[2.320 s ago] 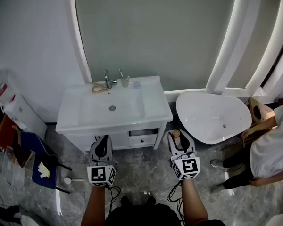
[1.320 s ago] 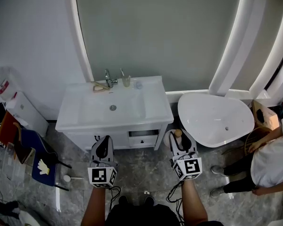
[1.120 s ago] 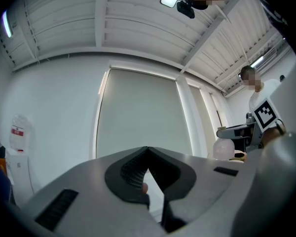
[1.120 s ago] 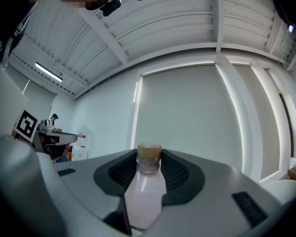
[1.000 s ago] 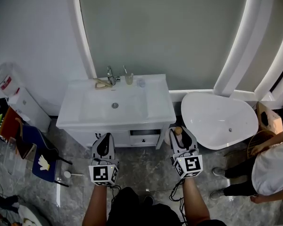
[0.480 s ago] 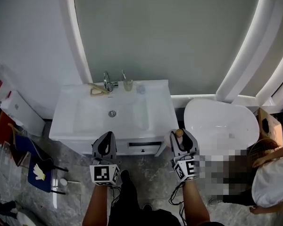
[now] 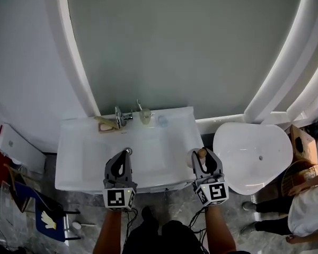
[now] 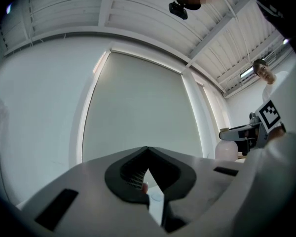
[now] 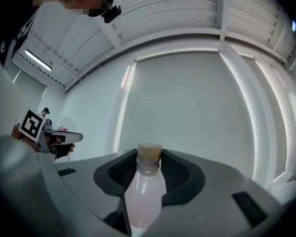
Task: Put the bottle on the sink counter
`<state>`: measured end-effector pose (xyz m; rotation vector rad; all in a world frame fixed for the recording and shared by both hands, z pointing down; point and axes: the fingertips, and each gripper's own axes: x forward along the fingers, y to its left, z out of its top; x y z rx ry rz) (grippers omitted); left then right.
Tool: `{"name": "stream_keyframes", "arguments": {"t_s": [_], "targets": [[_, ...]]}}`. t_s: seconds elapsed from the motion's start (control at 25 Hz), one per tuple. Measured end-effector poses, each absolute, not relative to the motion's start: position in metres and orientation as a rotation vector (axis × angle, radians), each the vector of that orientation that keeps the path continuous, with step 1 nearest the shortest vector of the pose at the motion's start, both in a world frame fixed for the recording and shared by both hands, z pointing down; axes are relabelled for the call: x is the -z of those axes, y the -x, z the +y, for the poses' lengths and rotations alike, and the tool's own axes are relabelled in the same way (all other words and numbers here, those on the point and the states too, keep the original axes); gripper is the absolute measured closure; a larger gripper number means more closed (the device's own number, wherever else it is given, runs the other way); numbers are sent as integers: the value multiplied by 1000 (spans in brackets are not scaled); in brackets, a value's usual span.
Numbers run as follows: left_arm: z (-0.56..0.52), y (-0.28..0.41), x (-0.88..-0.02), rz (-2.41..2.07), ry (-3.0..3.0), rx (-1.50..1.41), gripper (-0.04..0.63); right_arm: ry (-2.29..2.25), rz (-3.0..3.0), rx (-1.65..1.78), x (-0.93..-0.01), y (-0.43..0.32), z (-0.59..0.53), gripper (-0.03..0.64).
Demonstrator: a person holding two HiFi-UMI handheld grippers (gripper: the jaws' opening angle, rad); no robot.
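A pale pink bottle (image 9: 144,189) with a tan cap stands upright between the jaws of my right gripper (image 9: 149,156), which is shut on it. In the head view the bottle's cap (image 7: 201,153) shows at the tip of the right gripper (image 7: 203,155), over the front right part of the white sink counter (image 7: 175,142). My left gripper (image 7: 124,155) hangs over the basin's front; its jaws (image 8: 148,151) are shut with nothing in them. The bottle (image 8: 227,150) also appears at the right of the left gripper view.
At the counter's back stand a faucet (image 7: 118,117), a cup with a toothbrush (image 7: 144,115), a soap dish (image 7: 105,124) and a small clear dish (image 7: 162,120). A white tub (image 7: 254,152) sits to the right, with a basket (image 7: 294,180) and a person (image 7: 307,216) beyond. A blue chair (image 7: 40,216) stands left.
The view and both grippers have moved forward from the floor before the vanity to above the counter's front. The right gripper has kept hold of the bottle throughout.
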<state>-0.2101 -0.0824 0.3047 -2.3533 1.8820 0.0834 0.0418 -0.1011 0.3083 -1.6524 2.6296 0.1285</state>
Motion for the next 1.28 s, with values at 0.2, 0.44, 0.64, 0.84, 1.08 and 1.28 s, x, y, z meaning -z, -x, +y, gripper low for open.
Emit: {"name": "stream_keyframes", "arguments": {"t_s": [0.2,0.44,0.64,0.84,1.08,1.28], "targets": [[-144,219,-309,1882,2364,-80,574,1677,2610,-119,-311,-34,-160,460],[-216,199,-325,1862,2380,-61,574,1686,2612,-106,-333,-44,-230,460],[-260,180,-341,1871,2357,-61,574,1656,2633,-105,-366,-53,-285,460],[-281,175,-368,1912,2359,-55,574,1668,2652,-73,-412,-61,-337,460],[-303,174,-413,1964,2345,-9,574,1675,2656,-38,-474,-64,-394,459],[-314,177,-443,1996,2328,-16,574,1687,2656,-16,-531,-61,-441,459]]}}
